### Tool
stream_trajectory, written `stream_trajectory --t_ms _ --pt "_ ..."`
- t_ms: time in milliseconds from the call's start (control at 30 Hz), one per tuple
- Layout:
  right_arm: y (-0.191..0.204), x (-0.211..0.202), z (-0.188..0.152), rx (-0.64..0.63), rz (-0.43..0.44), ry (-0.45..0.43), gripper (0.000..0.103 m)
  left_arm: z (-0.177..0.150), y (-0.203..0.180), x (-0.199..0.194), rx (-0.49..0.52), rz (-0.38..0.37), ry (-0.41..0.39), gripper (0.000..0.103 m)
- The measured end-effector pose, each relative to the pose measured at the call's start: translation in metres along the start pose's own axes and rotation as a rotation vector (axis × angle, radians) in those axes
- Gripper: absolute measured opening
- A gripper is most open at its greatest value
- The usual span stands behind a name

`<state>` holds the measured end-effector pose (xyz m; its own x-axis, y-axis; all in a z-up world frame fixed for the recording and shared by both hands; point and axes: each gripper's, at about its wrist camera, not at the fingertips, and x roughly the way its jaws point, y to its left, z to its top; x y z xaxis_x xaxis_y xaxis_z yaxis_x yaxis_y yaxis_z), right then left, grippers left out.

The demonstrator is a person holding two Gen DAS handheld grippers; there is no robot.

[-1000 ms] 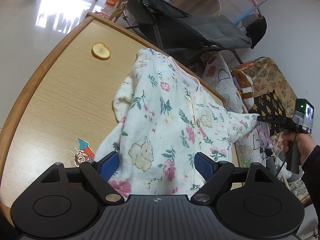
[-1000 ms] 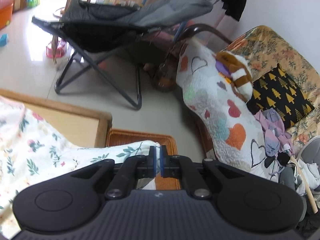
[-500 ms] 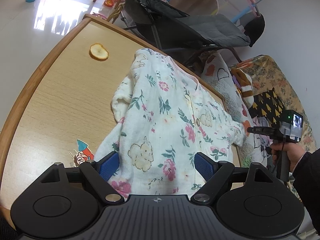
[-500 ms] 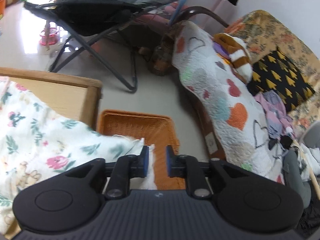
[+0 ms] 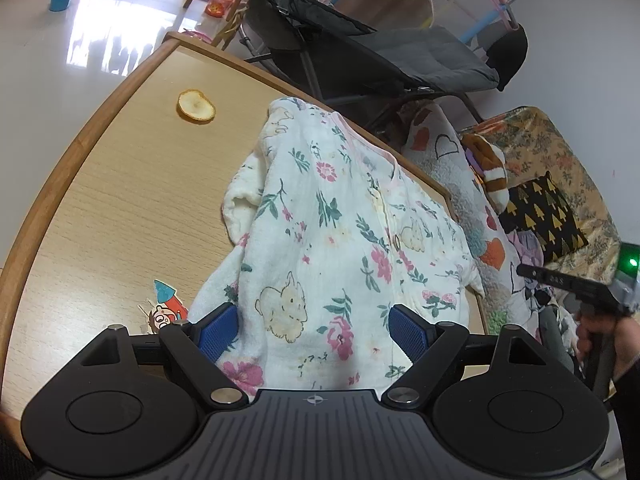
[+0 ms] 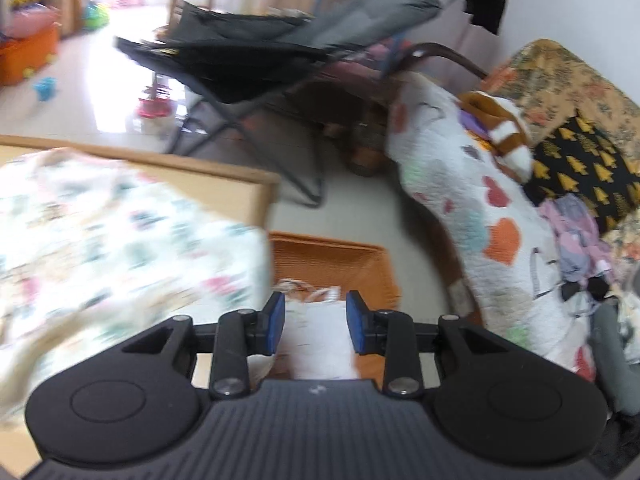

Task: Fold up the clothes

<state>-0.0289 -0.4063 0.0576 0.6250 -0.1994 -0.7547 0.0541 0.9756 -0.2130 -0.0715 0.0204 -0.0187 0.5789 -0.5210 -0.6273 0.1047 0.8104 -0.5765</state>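
Left wrist view. A floral garment (image 5: 344, 240), white with pink flowers, green leaves and small rabbits, lies spread on a light wooden table (image 5: 120, 208). Its right side hangs over the table's right edge. The left gripper (image 5: 314, 330) sits low over the near end of the cloth, jaws wide; the blue pads (image 5: 218, 330) stand on either side of the fabric, which passes between them, and do not pinch it. A round orange slice (image 5: 195, 106) lies on bare wood well left of the garment; a cartoon sticker (image 5: 164, 308) shows just left of the left pad. Beyond the table, a dark folding chair (image 5: 360, 56). At far right, a hand (image 5: 600, 336) holds the right gripper (image 5: 560, 286) off the table's edge, apart from the cloth; its jaws cannot be read from here.

Right wrist view. Picture blurred. The right gripper (image 6: 315, 322) has its jaws narrow and opening, nothing pressed between the pads. Seen through the gap, some pale cloth lower down, inside or over an orange woven basket (image 6: 336, 264) on the floor. The floral garment (image 6: 120, 240) drapes over the table corner (image 6: 240, 184) at left, clear of the fingers. To the right, a heart-patterned quilt (image 6: 472, 208) and a black cushion with gold trees (image 6: 580, 164) on a floral sofa.
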Motion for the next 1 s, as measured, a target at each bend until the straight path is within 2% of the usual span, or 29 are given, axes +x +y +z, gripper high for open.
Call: stream_trajectory --t_ms 200,333,633,800,933,1000 --pt "0.044 -0.026 -0.037 -0.022 0.156 0.061 0.033 -0.001 -0.001 -0.001 0.007 0.003 -0.002 0.083" --pt "0.066 -0.030 -0.054 0.029 0.227 0.102 0.033 0.000 -0.002 -0.001 0.007 0.004 -0.001 0.083" --pt "0.099 -0.030 -0.065 0.058 0.289 0.118 0.031 0.001 0.002 -0.001 0.011 0.002 0.000 0.083" --pt "0.102 -0.024 -0.068 0.086 0.297 0.118 0.025 0.003 0.002 0.001 0.007 0.003 0.001 0.083" --pt "0.104 -0.022 -0.068 0.089 0.302 0.121 0.008 0.004 0.004 0.001 -0.010 -0.003 0.004 0.083" --pt "0.105 -0.024 -0.068 0.079 0.299 0.123 0.005 0.004 0.005 0.001 -0.022 -0.006 0.005 0.083"
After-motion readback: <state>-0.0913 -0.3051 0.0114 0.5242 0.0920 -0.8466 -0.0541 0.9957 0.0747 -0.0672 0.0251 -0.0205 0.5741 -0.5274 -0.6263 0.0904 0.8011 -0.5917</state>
